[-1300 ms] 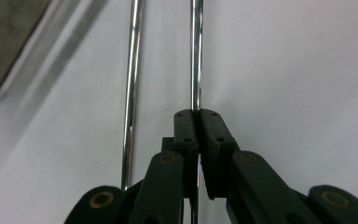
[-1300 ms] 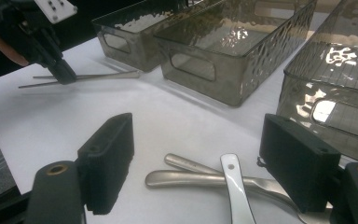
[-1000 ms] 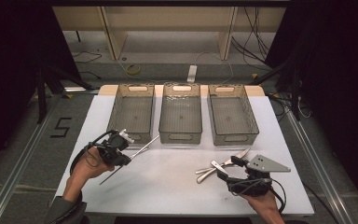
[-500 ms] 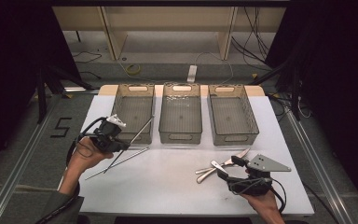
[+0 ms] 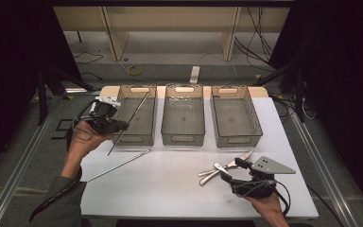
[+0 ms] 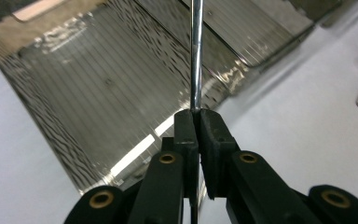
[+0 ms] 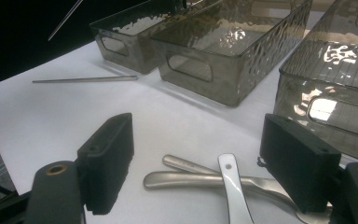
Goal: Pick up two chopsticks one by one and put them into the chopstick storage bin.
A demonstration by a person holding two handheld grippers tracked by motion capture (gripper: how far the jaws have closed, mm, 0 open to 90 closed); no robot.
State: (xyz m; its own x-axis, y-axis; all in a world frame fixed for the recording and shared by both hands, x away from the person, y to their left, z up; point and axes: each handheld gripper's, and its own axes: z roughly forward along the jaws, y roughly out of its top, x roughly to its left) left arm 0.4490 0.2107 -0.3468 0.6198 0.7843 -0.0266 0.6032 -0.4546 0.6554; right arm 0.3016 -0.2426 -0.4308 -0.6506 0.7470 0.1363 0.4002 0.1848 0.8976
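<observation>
My left gripper [image 5: 122, 125] [image 6: 198, 119] is shut on a thin metal rod [image 5: 137, 110] [image 6: 196, 65]. The rod slants up over the left smoky plastic tray [image 5: 135, 140] [image 6: 74, 98]. A second thin rod [image 5: 121, 164] [image 7: 85, 79] lies flat on the white table in front of that tray. My right gripper [image 5: 233, 169] [image 7: 200, 140] rests low at the front right with its jaws wide open. A small pile of metal cutlery [image 5: 220, 168] [image 7: 191, 179] lies on the table just ahead of and between its jaws, untouched.
Three tinted trays stand side by side at the back of the table: the left one, a middle tray [image 5: 183, 140] [image 7: 200, 79] and a right tray [image 5: 238, 140] [image 7: 326, 112]. The white tabletop [image 5: 170, 189] ends in dark floor and metal rails on both sides.
My left gripper has lifted off the table and moved back toward the left tray, carrying its rod, which now slants over the tray. The right gripper and the cutlery have stayed put.
</observation>
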